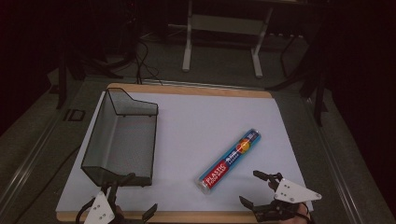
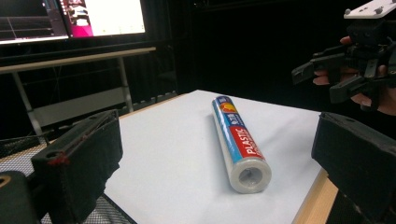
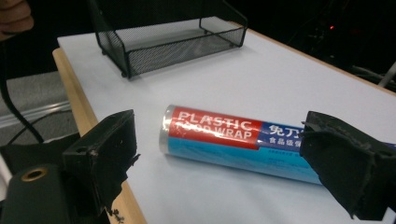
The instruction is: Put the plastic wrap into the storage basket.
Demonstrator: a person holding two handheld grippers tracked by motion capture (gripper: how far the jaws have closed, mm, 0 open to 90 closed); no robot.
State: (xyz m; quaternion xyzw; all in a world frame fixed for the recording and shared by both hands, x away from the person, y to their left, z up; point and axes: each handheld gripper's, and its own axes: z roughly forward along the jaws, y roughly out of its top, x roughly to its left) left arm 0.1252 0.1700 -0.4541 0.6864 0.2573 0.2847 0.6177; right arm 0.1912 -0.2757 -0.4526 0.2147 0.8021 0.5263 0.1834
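A roll of plastic food wrap [image 1: 229, 161] with a red and blue label lies flat on the white sheet [image 1: 196, 121], slanted from near centre to the right. A black wire-mesh tray [image 1: 122, 140] stands on the sheet's left side. My right gripper [image 1: 254, 189] hovers open at the near right edge, just short of the roll's near end, with the roll [image 3: 243, 137] lying on the sheet beyond its spread jaws. My left gripper [image 1: 133, 193] is open at the near left edge beside the tray's front corner, aimed across at the roll [image 2: 240, 140], with nothing between its jaws.
The wooden board edge [image 1: 187, 216] runs along the near side under the sheet. Beyond the table stands a grey metal frame [image 1: 224, 28] on a dark floor with cables. A lit monitor [image 2: 70, 18] glows behind the left gripper's outlook.
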